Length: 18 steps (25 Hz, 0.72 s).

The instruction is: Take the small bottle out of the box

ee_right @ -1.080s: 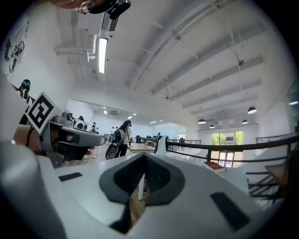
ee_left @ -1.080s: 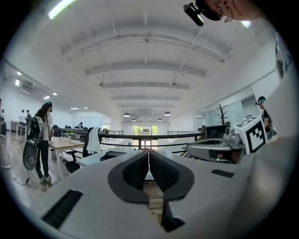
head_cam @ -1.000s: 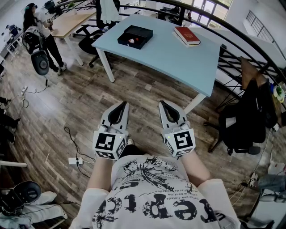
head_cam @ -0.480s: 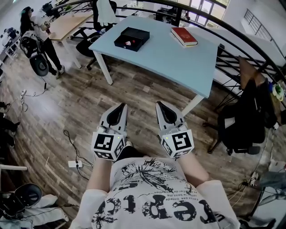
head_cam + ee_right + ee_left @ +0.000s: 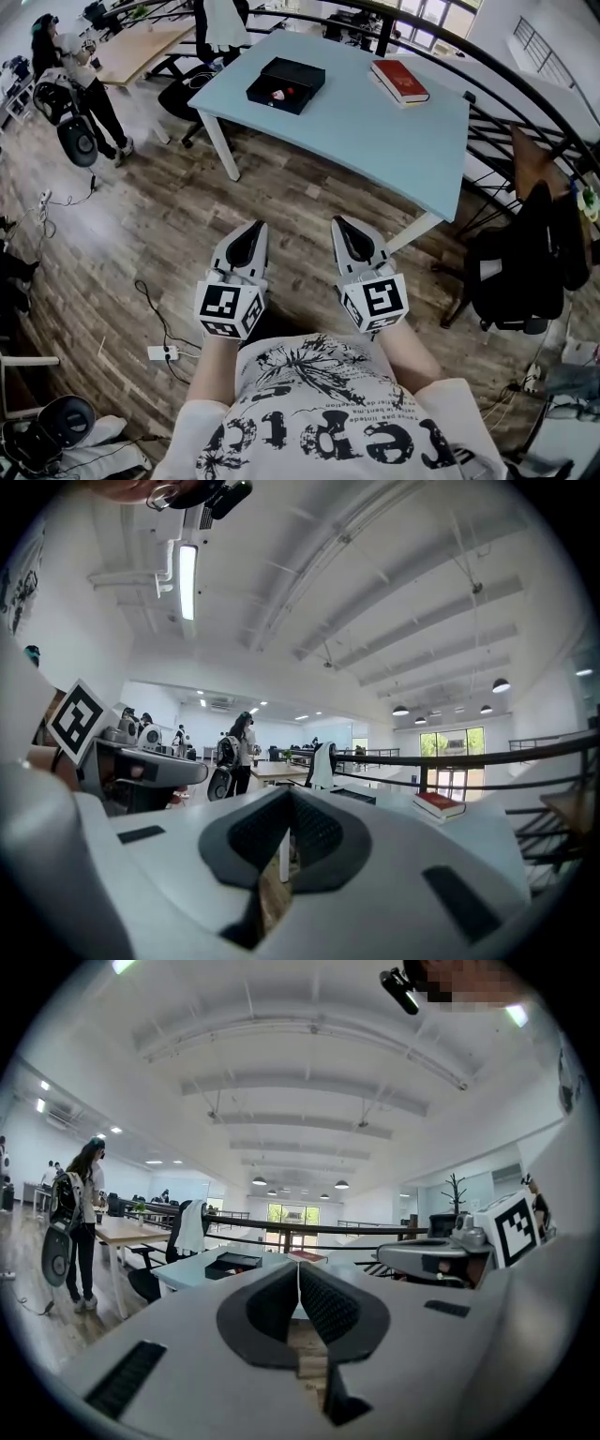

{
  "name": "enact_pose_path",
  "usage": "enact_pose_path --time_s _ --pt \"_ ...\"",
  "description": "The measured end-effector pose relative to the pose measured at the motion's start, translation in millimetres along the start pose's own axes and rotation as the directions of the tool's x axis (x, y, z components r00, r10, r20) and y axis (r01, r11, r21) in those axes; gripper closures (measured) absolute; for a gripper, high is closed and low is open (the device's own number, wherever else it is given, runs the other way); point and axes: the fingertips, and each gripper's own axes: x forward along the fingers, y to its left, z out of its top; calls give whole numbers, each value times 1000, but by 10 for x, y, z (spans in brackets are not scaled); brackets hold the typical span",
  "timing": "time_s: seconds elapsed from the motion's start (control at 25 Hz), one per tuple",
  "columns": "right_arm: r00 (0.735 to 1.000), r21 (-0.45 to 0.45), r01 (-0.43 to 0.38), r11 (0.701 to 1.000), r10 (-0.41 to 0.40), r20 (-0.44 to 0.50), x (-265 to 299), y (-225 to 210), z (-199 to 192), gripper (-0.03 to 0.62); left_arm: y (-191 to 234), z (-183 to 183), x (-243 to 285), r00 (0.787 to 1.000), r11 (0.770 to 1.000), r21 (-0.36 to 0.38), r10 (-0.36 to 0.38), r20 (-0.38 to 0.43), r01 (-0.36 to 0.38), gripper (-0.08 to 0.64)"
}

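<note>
Distantly, tiny red-white bottle [image 5: 278, 93] in box [image 5: 305, 75]

The left gripper [image 5: 258, 225] and right gripper [image 5: 338, 222] are carried forward with the person, and the table [image 5: 375, 131] now lies nearer in the head view.

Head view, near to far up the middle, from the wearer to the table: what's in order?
Printed T-shirt → left gripper and right gripper, side by side, both shut → wooden floor → light blue table → black box on its far part.
</note>
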Motion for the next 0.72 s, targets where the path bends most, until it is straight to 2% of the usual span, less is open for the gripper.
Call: enact_pose_path --time_s 0.28,0.52,0.72 --pt "1000 -11 -2 1000 2 -14 1334 317 95 584 1356 246 441 1000 1000 -4 5 9 -5 538" --pt "998 -1 70 998 -70 -6 2417 487 197 584 2385 448 846 998 998 26 -56 2 56 538" --pt "994 16 109 994 -109 -29 3044 580 191 583 3034 509 1098 997 997 15 -76 -14 76 538"
